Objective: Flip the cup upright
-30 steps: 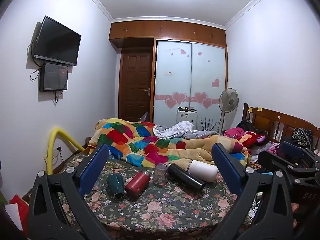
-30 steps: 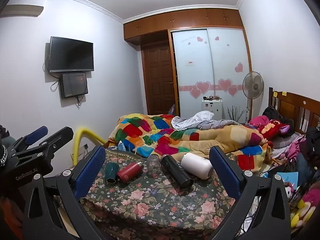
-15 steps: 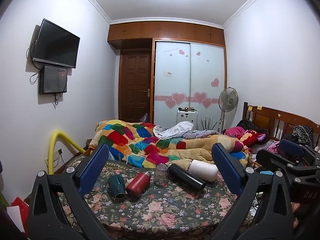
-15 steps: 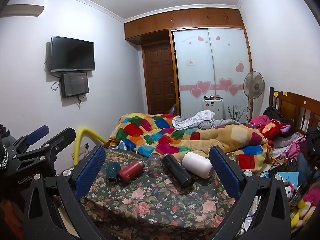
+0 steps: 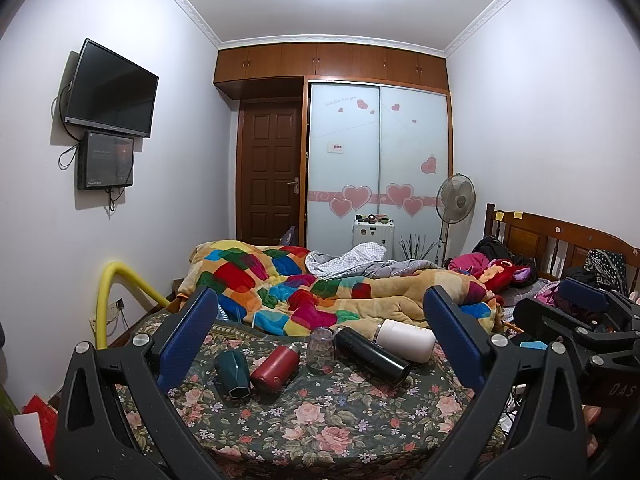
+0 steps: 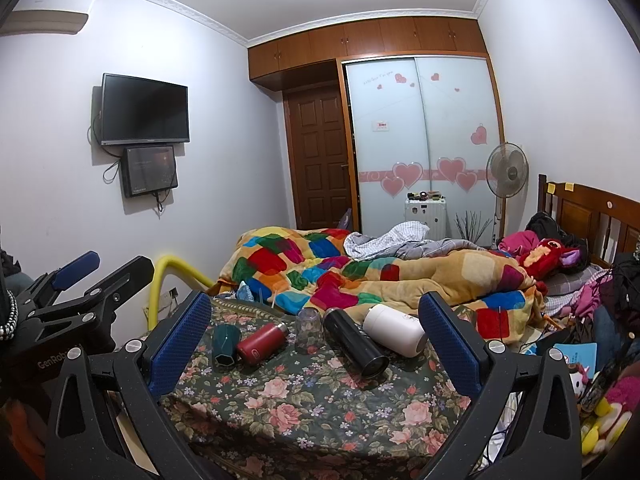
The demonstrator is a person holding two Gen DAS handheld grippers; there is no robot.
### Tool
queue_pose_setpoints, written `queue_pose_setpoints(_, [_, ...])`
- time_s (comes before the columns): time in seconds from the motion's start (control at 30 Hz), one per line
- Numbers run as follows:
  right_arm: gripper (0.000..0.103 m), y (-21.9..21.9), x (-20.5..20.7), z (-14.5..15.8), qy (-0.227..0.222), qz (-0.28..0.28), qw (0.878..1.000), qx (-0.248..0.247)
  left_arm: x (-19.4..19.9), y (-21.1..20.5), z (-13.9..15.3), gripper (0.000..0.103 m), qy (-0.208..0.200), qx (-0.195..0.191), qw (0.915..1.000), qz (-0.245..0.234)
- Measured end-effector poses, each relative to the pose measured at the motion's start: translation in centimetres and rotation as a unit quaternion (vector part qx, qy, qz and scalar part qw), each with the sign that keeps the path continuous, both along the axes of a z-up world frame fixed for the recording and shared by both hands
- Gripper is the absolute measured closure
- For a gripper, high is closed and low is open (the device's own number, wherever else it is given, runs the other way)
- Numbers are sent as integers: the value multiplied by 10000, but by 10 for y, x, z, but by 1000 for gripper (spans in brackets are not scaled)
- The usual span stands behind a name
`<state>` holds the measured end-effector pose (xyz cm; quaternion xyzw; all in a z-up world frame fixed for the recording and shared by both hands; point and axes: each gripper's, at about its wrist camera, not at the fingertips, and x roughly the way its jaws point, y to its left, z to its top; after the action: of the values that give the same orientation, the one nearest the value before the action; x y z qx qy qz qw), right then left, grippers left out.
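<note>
Several cups and flasks sit in a row on a floral cloth [image 5: 320, 412]. A dark green cup [image 5: 233, 372] lies on its side, as do a red flask [image 5: 275, 368], a black flask [image 5: 372, 356] and a white cup [image 5: 406, 340]. A clear glass [image 5: 320, 350] stands mouth down. They also show in the right wrist view: green cup [image 6: 225, 342], red flask [image 6: 262, 343], glass [image 6: 309, 330], black flask [image 6: 355, 342], white cup [image 6: 394, 330]. My left gripper [image 5: 320, 336] and right gripper [image 6: 314, 340] are both open, empty, and well short of the row.
A patchwork quilt [image 5: 320, 292] is heaped just behind the row. A yellow tube [image 5: 120, 292] curves at the left. Clothes and toys [image 6: 600, 360] are piled at the right by a wooden headboard [image 5: 560, 240]. The other gripper shows at the edge of each view.
Both grippers have drifted slightly; the row of cups sits a little lower in the left view. Nothing on the cloth has moved.
</note>
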<state>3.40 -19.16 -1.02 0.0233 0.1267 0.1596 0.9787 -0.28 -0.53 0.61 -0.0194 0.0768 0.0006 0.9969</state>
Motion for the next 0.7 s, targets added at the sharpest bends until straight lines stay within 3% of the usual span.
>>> queue_pose_setpoints(0.7, [0, -1, -1, 1, -10, 2, 10000, 3, 0, -1, -1, 0, -3, 9, 10000, -1])
